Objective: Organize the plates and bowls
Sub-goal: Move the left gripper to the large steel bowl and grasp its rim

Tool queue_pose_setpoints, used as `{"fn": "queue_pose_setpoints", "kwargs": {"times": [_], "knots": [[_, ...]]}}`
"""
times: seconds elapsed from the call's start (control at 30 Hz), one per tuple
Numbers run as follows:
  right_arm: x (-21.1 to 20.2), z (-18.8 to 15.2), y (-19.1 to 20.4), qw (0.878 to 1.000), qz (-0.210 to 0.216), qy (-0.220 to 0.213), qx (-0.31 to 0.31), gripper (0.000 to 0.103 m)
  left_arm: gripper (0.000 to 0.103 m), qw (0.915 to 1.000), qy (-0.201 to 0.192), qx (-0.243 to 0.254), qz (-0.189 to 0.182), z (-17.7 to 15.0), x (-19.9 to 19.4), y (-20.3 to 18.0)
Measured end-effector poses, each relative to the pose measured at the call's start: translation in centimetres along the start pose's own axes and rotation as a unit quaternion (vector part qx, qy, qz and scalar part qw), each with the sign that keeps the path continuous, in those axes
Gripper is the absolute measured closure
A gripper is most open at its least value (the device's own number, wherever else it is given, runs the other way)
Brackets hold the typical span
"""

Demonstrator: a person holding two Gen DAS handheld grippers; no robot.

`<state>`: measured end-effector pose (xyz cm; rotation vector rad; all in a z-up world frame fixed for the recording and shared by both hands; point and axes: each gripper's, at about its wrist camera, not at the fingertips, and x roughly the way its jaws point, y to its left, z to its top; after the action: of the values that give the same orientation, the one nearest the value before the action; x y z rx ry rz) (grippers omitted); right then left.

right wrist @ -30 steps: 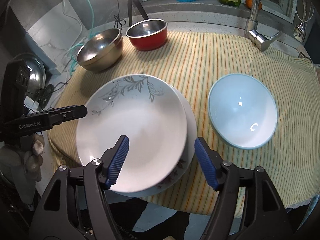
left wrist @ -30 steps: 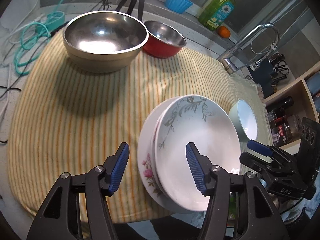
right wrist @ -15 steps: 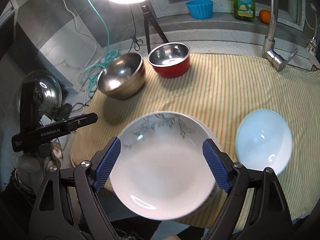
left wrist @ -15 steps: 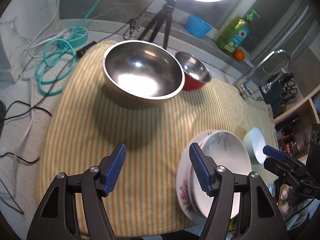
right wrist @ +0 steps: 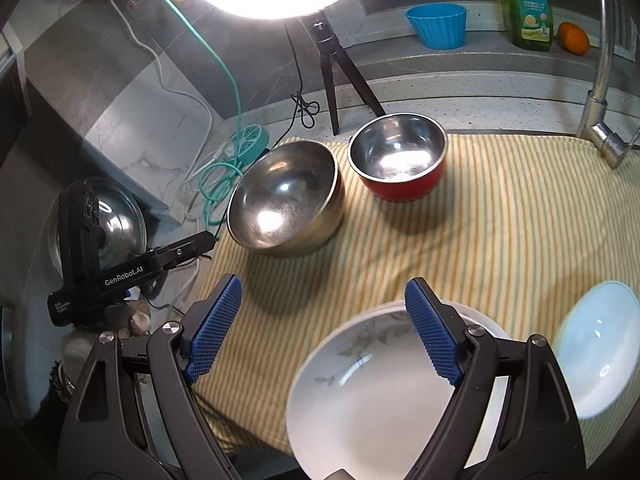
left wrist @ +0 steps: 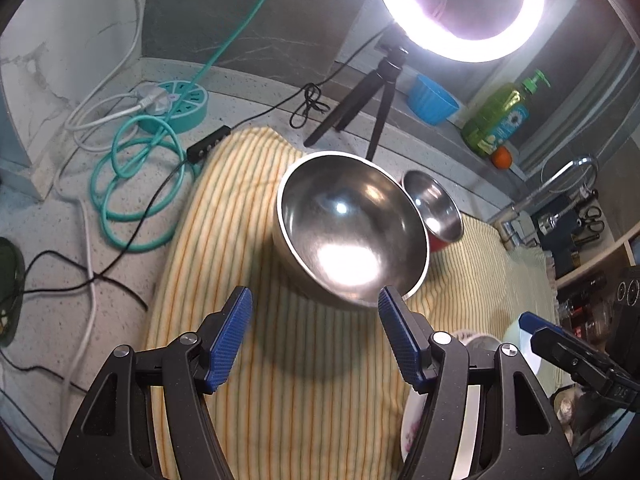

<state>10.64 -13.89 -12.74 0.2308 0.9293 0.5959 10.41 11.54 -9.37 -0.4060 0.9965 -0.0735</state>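
The white plates (right wrist: 380,396) sit stacked on the striped cloth (right wrist: 500,240), at 5 o'clock from the big steel bowl (right wrist: 284,196). A red bowl (right wrist: 398,162) sits at its 2 o'clock. The left gripper (left wrist: 316,340) and right gripper (right wrist: 320,328) are both wide and hold nothing.

Left tool (left wrist: 315,334) and right tool (right wrist: 320,330): black plastic arms, ribbed blue pads, silver screws, white "GenRobot.AI" lettering

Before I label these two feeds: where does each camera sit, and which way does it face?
Left wrist: on the left gripper, angled down at the large steel bowl; its own open fingers show.
Right wrist: on the right gripper, over the stacked plates; its open fingers and the other gripper show.
Shared: steel bowl, red bowl, striped cloth.
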Motion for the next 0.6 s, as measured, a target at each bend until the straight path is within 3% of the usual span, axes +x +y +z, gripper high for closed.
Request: {"fn": "queue_pose_setpoints", "kwargs": {"times": [0.07, 0.27, 0.6], "knots": [[1.0, 0.7, 0.0, 1.0, 0.004, 0.003, 0.01, 0.018, 0.038, 1.0, -0.001, -0.004, -0.002, 0.5, 0.4, 0.4], [3.9, 2.2, -0.2, 0.999, 0.011, 0.024, 0.032, 0.038, 0.042, 0.9998, 0.002, -0.011, -0.014, 2.1, 2.0, 1.2], [8.8, 4.3, -1.2, 0.997, 0.014, 0.058, 0.055, 0.049, 0.055, 0.9989, 0.023, -0.027, -0.03, 3.5, 4.7, 2.5]]}}
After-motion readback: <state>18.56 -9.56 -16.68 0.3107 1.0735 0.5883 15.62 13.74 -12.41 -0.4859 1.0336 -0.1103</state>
